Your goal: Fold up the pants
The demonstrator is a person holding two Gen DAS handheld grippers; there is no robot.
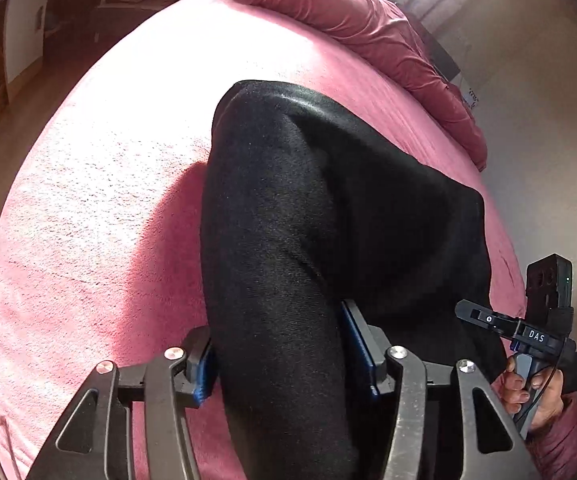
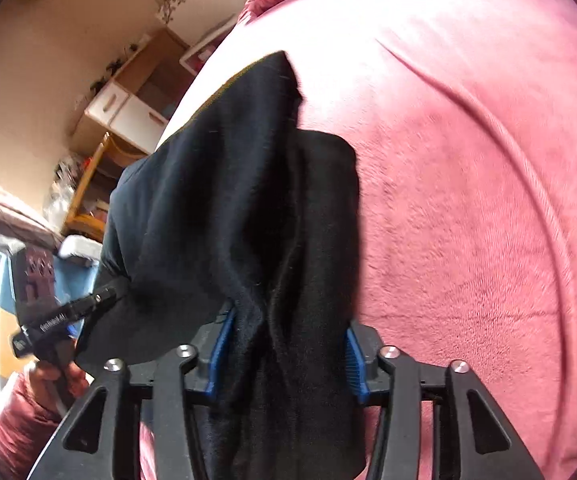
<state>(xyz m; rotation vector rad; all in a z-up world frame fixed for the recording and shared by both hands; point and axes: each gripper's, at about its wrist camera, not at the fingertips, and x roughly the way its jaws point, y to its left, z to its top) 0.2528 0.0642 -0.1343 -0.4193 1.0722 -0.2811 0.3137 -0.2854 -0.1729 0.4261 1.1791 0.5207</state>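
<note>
Black pants (image 1: 308,220) fill the gap of the left tongs (image 1: 288,356), whose blue pads grasp a thick fold of the fabric. Just so, the right tongs (image 2: 284,354) clench another bunched part of the same pants, which hang between both and trail forward onto the pink bed (image 2: 468,200). Beyond the left tongs a crumpled pink duvet (image 1: 368,28) lies along the bed's far edge. Left of the right tongs, past the cloth, stands a wooden cabinet (image 2: 128,108).
</note>
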